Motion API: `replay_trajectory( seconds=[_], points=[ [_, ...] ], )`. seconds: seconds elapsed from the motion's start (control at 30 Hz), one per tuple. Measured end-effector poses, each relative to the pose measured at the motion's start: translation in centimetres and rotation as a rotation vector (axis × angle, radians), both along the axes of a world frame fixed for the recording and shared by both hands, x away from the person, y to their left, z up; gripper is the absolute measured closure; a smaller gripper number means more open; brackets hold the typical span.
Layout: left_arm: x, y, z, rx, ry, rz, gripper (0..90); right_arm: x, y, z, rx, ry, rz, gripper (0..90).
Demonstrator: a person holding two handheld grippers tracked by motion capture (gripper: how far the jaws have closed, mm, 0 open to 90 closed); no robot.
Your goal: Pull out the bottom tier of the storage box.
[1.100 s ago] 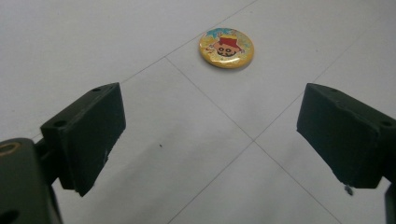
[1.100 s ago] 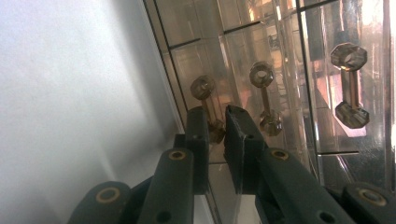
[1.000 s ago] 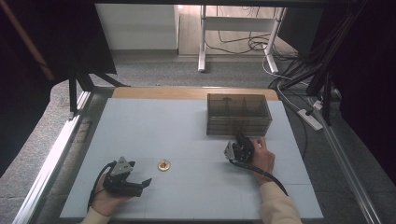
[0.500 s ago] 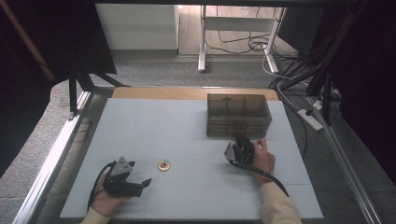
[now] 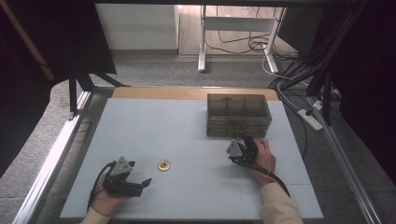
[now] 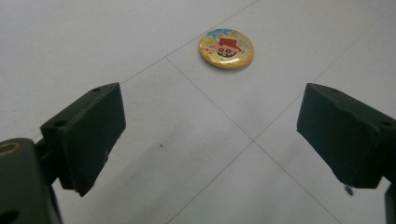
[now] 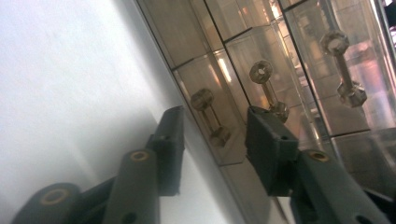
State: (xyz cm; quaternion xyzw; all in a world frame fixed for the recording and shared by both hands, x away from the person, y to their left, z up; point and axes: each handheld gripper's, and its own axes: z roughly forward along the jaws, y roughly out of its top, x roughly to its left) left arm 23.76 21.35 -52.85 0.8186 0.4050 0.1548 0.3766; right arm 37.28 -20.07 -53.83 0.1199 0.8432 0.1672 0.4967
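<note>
Your right gripper (image 7: 212, 135), jaws just opening around a lower handle (image 7: 210, 116) of the drawer box (image 5: 238, 115), holds nothing; your left gripper (image 6: 210, 140) gapes, badge (image 6: 226, 48) at twelve o'clock.

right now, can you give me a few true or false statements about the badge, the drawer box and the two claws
1. The round badge lies flat on the table, ahead of the left claw. True.
2. The left claw is shut on the badge. False: its jaws stand wide open and the badge lies beyond them, untouched.
3. The right claw is at the front of the clear drawer box. True: a drawer handle sits between its jaws.
4. The right claw's jaws have just been closing. False: they have been opening, and the pads are not pressing on the handle.
5. The drawer box stands on the table's left half. False: it is on the right, near the far edge.
</note>
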Motion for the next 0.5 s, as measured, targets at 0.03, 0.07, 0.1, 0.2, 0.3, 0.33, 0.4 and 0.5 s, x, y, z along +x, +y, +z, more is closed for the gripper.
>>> replay_trajectory(
  seconds=[0.03, 0.07, 0.1, 0.2, 0.3, 0.33, 0.4, 0.5],
  points=[
    [0.0, 0.0, 0.0, 0.0, 0.0, 0.0, 8.1, 0.0, -0.1, 0.2, 0.018, 0.024, -0.004, 53.1],
    [0.0, 0.0, 0.0, -0.001, 0.0, 0.0, 8.1, -0.1, -0.1, 0.3, 0.045, 0.038, -0.009, 50.8],
    [0.0, 0.0, 0.0, -0.001, 0.0, 0.001, 8.1, -0.1, -0.3, 0.5, 0.057, 0.06, -0.001, 48.1],
    [0.0, 0.0, 0.0, -0.001, 0.001, 0.0, 8.1, -0.2, -0.6, 0.9, 0.132, 0.112, -0.003, 44.7],
    [0.0, 0.0, 0.0, -0.001, 0.0, 0.0, 8.1, -0.2, -1.0, 1.3, 0.201, 0.155, 0.002, 41.6],
    [0.0, 0.0, 0.0, -0.001, 0.0, 0.0, 8.1, -0.3, -1.1, 1.5, 0.228, 0.17, 0.002, 40.9],
    [0.0, 0.0, 0.0, -0.001, 0.0, 0.0, 8.1, -0.3, -1.3, 1.7, 0.266, 0.199, 0.006, 38.6],
    [0.0, 0.0, 0.0, -0.001, -0.001, 0.0, 8.1, -0.4, -1.6, 2.2, 0.317, 0.236, 0.014, 37.2]
  ],
)
